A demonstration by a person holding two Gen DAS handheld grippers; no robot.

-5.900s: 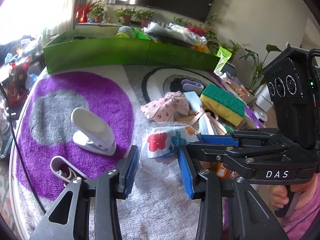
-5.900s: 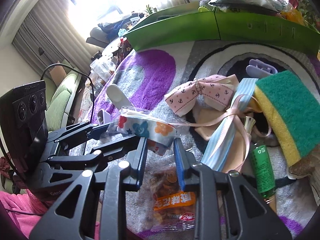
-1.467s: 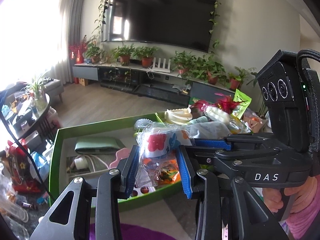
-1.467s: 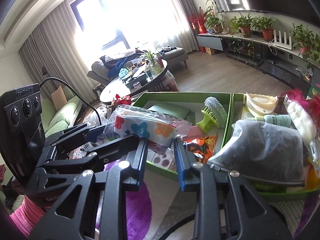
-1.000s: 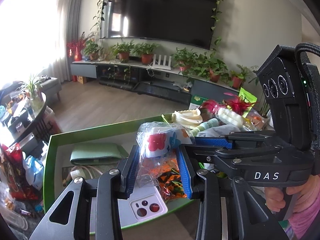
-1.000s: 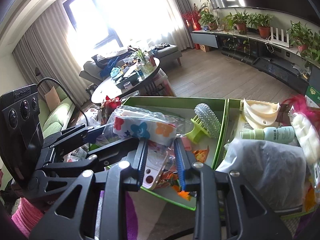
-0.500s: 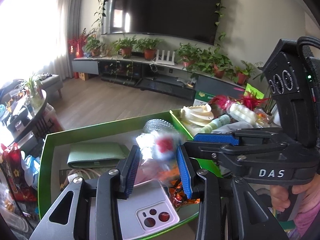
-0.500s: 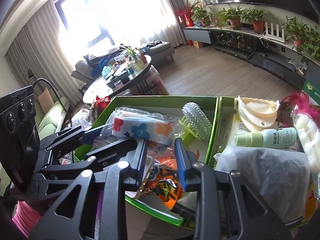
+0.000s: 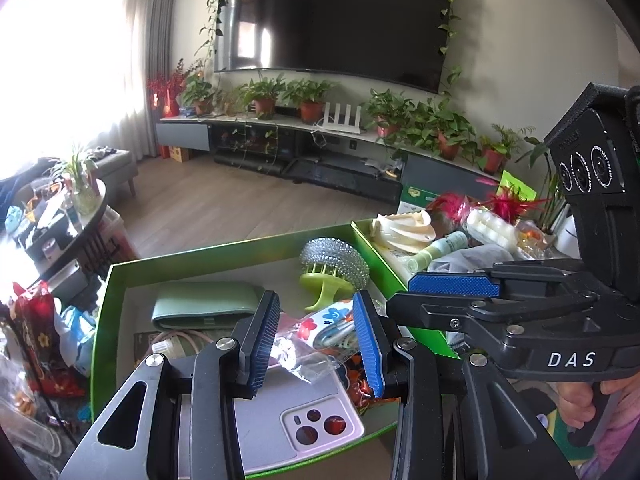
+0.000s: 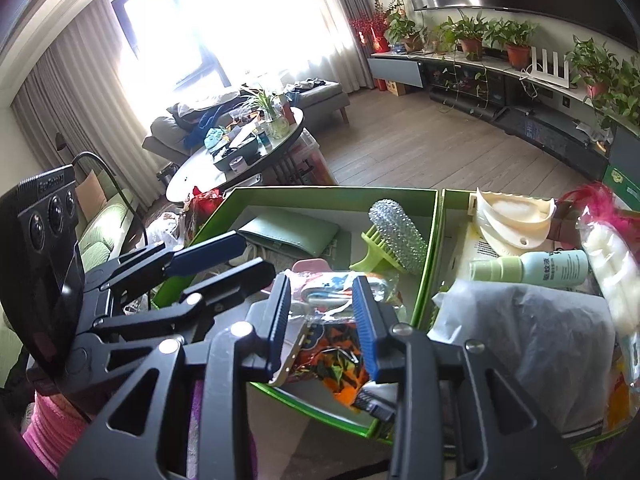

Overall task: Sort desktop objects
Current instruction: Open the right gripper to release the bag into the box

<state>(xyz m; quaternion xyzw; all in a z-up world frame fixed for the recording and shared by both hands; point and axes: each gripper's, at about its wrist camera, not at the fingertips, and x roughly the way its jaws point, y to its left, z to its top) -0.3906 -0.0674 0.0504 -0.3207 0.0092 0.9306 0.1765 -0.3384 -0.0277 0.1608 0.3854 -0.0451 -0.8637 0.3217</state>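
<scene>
Daylight floods a curtained window (image 10: 224, 36) onto a wood floor (image 9: 248, 208); a wall-mounted television (image 9: 336, 20) hangs above a low console (image 9: 304, 148) lined with potted plants (image 9: 308, 96).

Blown-out window (image 10: 224, 28) glare; fisheye edges warped, perhaps soft.

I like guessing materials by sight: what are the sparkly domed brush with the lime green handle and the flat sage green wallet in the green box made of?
The sparkly domed brush with the lime green handle looks like moulded plastic: smooth matte lime teeth and handle, its back covered in glittering rhinestone-like beads. The flat sage green wallet looks like soft faux leather or similar, matte, with rounded padded edges; I can't be sure.
</scene>
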